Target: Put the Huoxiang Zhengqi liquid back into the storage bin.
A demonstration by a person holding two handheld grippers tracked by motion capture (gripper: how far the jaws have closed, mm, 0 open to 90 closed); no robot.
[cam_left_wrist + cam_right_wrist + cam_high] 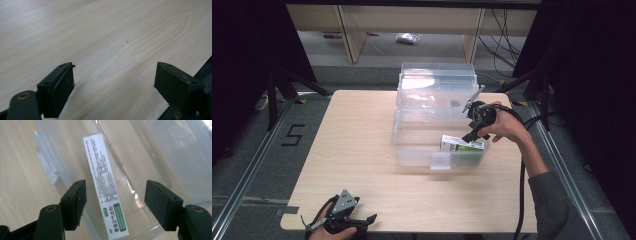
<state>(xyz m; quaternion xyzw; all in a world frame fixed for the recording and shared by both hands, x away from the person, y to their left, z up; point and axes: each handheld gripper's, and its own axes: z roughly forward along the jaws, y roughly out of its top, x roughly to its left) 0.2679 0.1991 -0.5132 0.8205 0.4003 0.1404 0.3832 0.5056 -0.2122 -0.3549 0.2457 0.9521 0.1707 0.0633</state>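
Observation:
A clear plastic bin (412, 145) stands on the wooden table (357, 150), its lid (437, 80) raised behind it. A white and green box (462, 145) lies in the bin's near right corner; in the right gripper view the box (105, 182) shows a printed white face. My right gripper (471, 134) hangs just above the box, open, its jaws on either side of it and apart from it (115, 202). My left gripper (367, 220) rests at the table's near left edge, open and holding nothing (113, 85).
A latch tab (440, 161) sticks out from the bin's front wall. Bare tabletop (100, 37) lies ahead of the left gripper. Black curtains and tripod legs (277, 85) flank the table. Shelving (412, 25) stands beyond it.

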